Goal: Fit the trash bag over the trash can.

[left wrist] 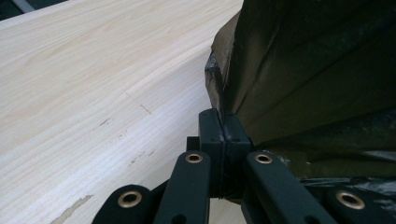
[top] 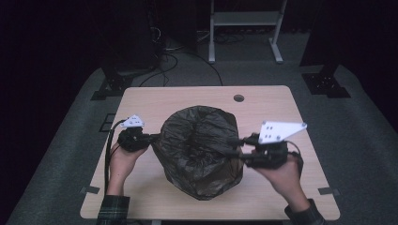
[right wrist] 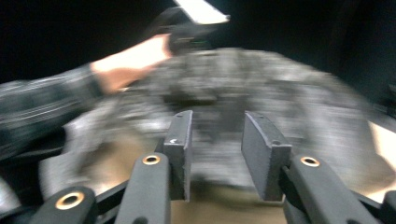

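Left claw [left wrist: 223,135] clamped on black bag [top: 199,150] rim, right claw [right wrist: 219,154] agape beside it

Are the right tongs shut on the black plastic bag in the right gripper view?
No: the right tongs stand open, a clear gap between their jaws, with the black plastic bag blurred beyond them and nothing pinched.

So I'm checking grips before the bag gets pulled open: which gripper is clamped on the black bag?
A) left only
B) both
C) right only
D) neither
A: the left gripper has its jaws pressed together on the black bag's edge, while the right gripper has its jaws apart.
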